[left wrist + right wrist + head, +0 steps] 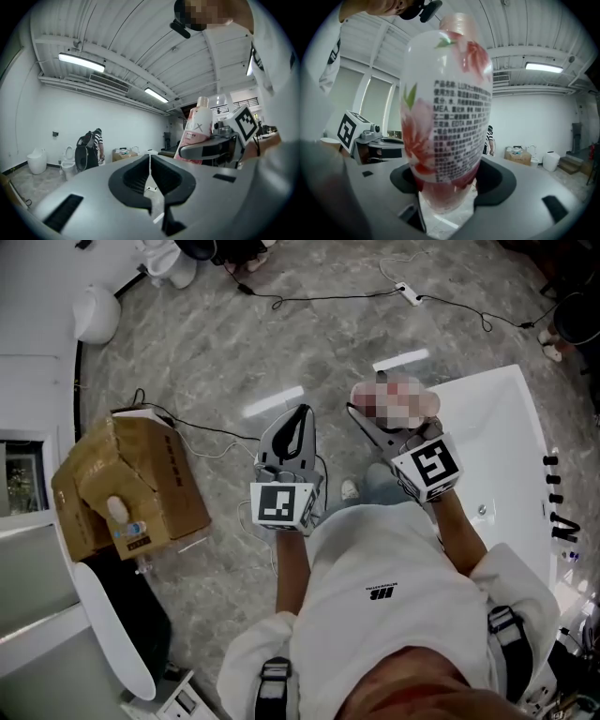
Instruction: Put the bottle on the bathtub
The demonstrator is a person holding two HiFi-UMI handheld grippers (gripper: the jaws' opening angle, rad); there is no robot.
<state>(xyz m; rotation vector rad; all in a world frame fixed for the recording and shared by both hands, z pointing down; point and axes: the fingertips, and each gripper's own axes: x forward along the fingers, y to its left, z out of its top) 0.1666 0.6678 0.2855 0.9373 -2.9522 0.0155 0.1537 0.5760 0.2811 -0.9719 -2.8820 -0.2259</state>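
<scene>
The bottle (445,108) is clear plastic with pink flowers and a printed label. It stands upright between the jaws of my right gripper (447,187), which is shut on its lower part. In the head view the right gripper (380,423) is held up beside the near-left corner of the white bathtub (511,427), and a mosaic patch covers the bottle there. My left gripper (298,413) hovers over the marble floor to the left, shut and empty (150,161). The left gripper view shows the bottle (194,131) to its right.
An open cardboard box (131,488) holding a white bottle (119,514) sits on the floor at left. Cables (328,298) run across the floor. A toilet (96,312) stands far left. A person (96,143) bends over in the background.
</scene>
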